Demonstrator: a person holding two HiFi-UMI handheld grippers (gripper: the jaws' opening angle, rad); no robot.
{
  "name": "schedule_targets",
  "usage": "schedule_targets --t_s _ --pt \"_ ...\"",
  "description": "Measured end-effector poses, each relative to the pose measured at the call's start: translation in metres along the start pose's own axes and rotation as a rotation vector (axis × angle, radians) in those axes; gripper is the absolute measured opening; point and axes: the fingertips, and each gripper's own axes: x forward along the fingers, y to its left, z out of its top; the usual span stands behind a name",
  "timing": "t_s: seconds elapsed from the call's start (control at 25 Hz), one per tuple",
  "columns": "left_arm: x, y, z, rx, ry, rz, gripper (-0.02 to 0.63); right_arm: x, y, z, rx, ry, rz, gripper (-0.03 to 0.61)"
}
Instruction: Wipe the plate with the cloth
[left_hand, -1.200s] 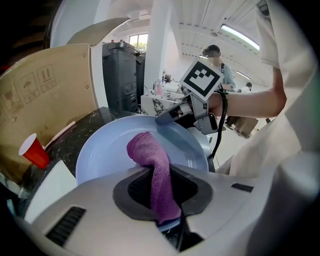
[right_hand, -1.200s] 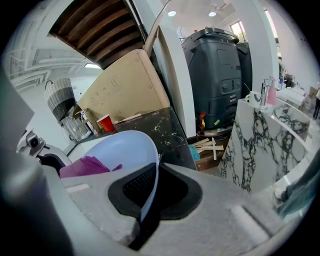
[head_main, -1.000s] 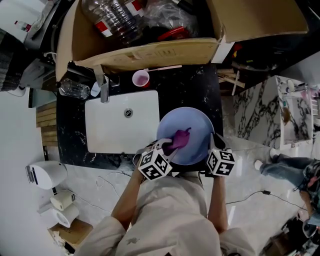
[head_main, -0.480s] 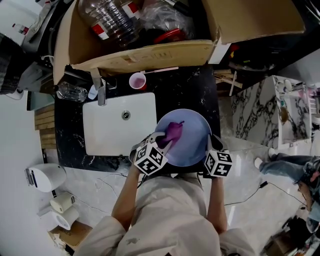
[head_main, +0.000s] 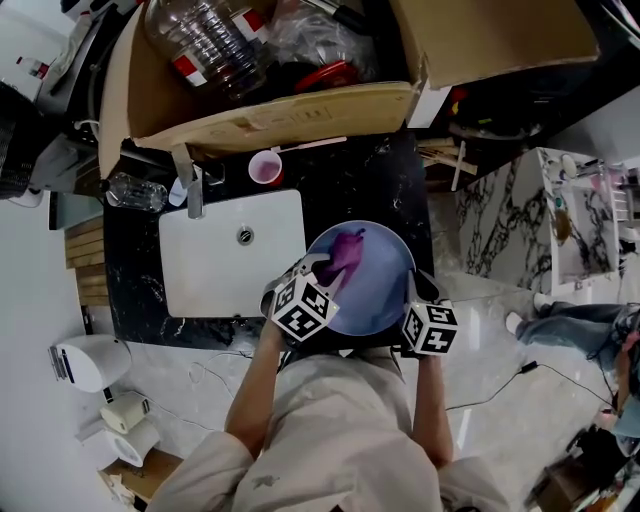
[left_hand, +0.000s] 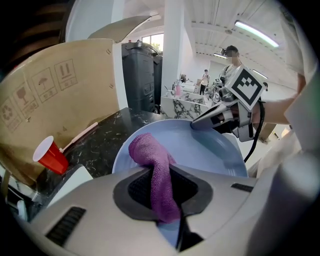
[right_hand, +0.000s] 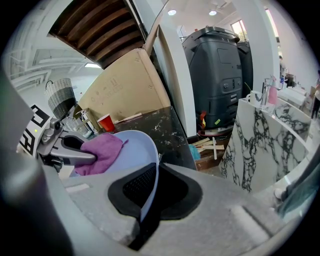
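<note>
A pale blue plate is held over the black counter, just right of the sink. My right gripper is shut on its right rim, the edge caught between the jaws. My left gripper is shut on a purple cloth. The cloth's free end lies bunched on the plate's upper left part.
A white sink with a tap lies left of the plate. A red cup stands behind it, beside a large open cardboard box. A clear bottle lies at the counter's left.
The left gripper has carried the cloth up and leftwards across the plate, from its lower middle towards its far left part. The right gripper has kept its hold on the rim.
</note>
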Motion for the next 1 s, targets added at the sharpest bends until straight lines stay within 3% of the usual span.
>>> schedule_targets --t_s 0.28,0.6,1.0 --pt "0.011 -0.010 0.018 0.032 -0.018 -0.025 0.058 0.000 0.001 0.000 -0.012 -0.007 0.001 0.023" --pt "0.015 -0.029 0.030 0.070 -0.037 -0.069 0.058 -0.010 0.004 0.005 -0.132 -0.076 0.000 0.035" --pt "-0.011 -0.039 0.045 0.061 -0.162 -0.030 0.058 -0.039 0.020 0.027 -0.231 -0.202 0.043 0.037"
